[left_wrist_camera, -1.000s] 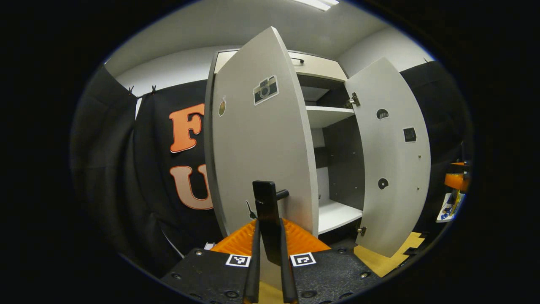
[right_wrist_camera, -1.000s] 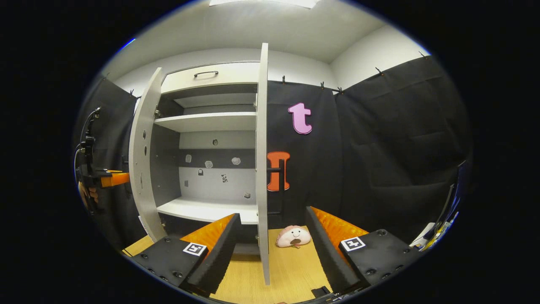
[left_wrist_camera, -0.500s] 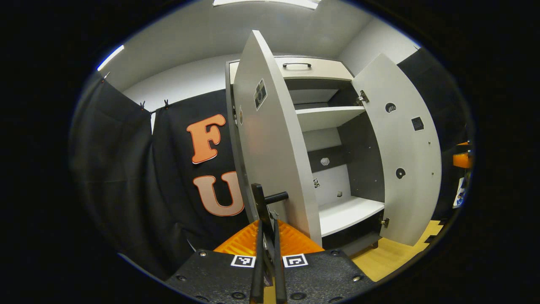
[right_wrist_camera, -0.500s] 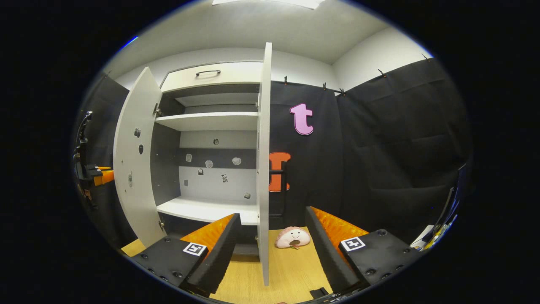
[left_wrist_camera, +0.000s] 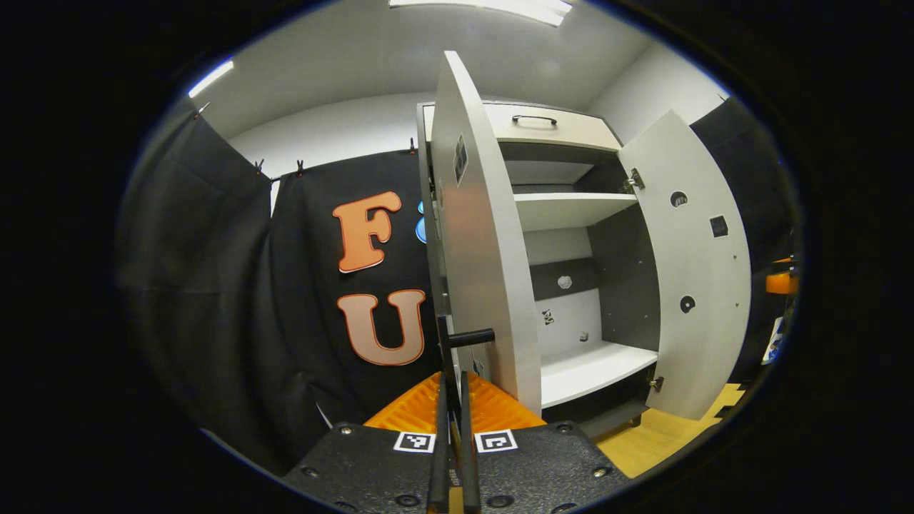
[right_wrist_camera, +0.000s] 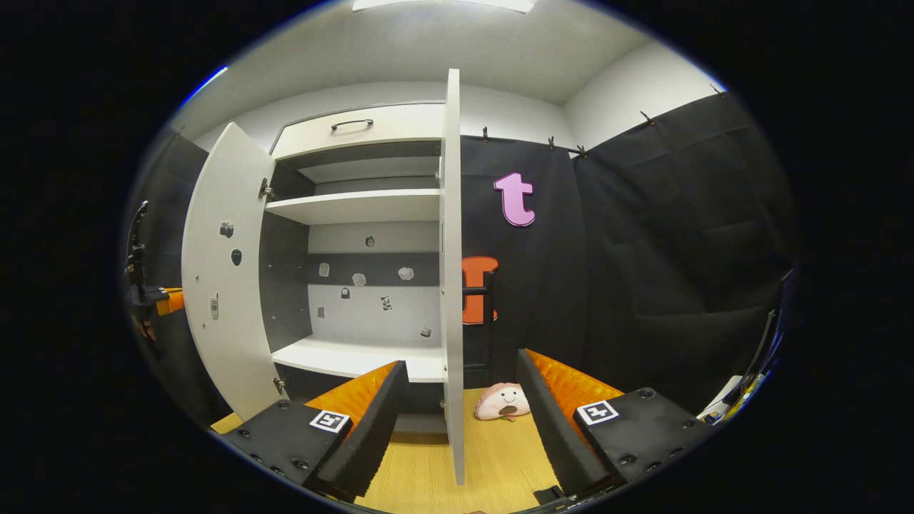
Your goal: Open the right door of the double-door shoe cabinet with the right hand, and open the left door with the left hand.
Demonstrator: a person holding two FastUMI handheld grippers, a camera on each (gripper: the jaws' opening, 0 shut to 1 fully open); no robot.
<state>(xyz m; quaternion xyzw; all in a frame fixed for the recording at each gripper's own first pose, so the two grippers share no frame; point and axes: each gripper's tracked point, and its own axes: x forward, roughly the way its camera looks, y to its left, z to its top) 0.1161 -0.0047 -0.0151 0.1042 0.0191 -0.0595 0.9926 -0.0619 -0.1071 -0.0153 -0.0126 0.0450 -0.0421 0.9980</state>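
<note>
L gripper (left_wrist_camera: 452, 400) is sitting bottom centre of the left gripper view, jaws nearly closed and pinching the vertical bar of the left door handle (left_wrist_camera: 448, 350); the bar's long axis is running straight up from betw. the fingers. The left door (left_wrist_camera: 485, 271) is standing edge-on just right of the handle, centre frame, swung well out. Judging by this, any further opening means pulling the handle along the door's arc, and L is the nearer hand.

R gripper (right_wrist_camera: 457, 414) is at bottom centre of the right gripper view, jaws spread wide, gripping nothing; the right door (right_wrist_camera: 451, 285) is standing edge-on betw. the fingers w/o touching either. Its handle (right_wrist_camera: 484, 321) is showing just right of the edge. The cabinet (right_wrist_camera: 357, 357) interior is showing left of centre.
</note>
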